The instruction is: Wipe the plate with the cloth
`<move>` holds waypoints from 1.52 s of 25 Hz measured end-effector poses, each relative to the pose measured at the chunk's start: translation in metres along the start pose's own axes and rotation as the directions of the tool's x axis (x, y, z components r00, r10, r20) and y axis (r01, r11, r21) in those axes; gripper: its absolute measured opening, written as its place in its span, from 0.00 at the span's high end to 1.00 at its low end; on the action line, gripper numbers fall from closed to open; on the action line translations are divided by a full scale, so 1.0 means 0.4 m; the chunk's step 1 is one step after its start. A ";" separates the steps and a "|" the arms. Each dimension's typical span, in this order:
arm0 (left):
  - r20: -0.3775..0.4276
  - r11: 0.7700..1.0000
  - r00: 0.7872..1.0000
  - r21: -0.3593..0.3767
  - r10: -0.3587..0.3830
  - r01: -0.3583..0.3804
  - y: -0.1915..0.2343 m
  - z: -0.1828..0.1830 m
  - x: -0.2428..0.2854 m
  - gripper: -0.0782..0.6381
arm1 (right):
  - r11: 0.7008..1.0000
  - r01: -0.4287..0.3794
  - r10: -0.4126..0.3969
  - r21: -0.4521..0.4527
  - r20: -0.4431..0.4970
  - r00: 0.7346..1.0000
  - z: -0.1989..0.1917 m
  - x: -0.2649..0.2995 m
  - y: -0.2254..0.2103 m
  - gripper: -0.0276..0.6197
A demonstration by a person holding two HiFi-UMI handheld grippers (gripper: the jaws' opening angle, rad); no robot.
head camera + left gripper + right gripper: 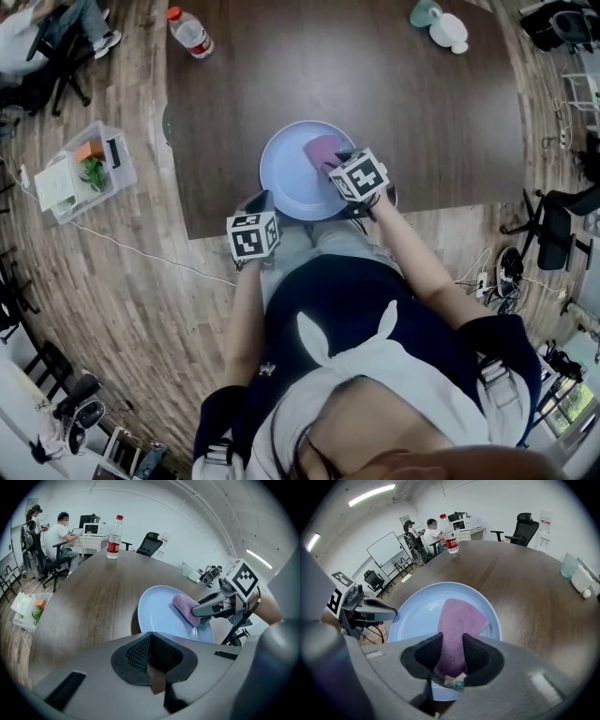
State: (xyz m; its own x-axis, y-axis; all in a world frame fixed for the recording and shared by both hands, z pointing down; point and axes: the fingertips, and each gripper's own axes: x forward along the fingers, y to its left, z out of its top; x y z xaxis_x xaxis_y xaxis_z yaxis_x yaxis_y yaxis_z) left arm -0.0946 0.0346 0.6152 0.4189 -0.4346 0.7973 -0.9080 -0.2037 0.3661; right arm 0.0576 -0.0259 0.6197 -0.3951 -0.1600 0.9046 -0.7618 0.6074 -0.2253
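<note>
A pale blue plate [286, 183] [157, 616] [415, 613] sits on the dark wooden table [394, 112] near its front edge. A purple cloth [322, 148] [184, 606] [459, 618] lies on the plate's right half. My right gripper [335, 169] [200, 612] [451, 654] is shut on the cloth's near end and points steeply down onto the plate. My left gripper [257, 200] [149, 641] [389, 613] hovers at the table's front edge, just left of the plate. Its jaws meet with nothing between them.
A water bottle [190, 33] [114, 537] [450, 535] stands at the table's far left. Two cups [441, 23] stand at the far right. A clear plastic box [84, 173] sits on the floor to the left. People sit at a desk [61, 531] beyond the table.
</note>
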 end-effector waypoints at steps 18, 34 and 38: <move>0.001 1.000 1.000 0.001 0.012 -0.012 -0.001 0.001 0.004 0.88 | 1.000 -0.011 0.011 0.025 -0.015 1.000 -0.052 -0.023 -0.013 0.77; -0.003 1.000 1.000 0.009 0.016 -0.016 -0.001 0.006 0.004 0.88 | 0.999 -0.034 0.035 0.042 -0.018 0.999 -0.082 -0.034 0.007 0.77; -0.003 1.000 1.000 0.008 0.019 -0.019 -0.005 0.002 0.001 0.88 | 0.999 -0.037 0.038 0.037 -0.016 0.999 -0.088 -0.036 0.018 0.77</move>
State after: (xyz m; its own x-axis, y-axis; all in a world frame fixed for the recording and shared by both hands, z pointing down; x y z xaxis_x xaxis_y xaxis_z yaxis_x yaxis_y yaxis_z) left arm -0.0927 0.0342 0.6145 0.4018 -0.4359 0.8053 -0.9156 -0.2023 0.3473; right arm 0.0760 0.0082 0.6180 -0.4151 -0.1245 0.9012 -0.7651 0.5838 -0.2718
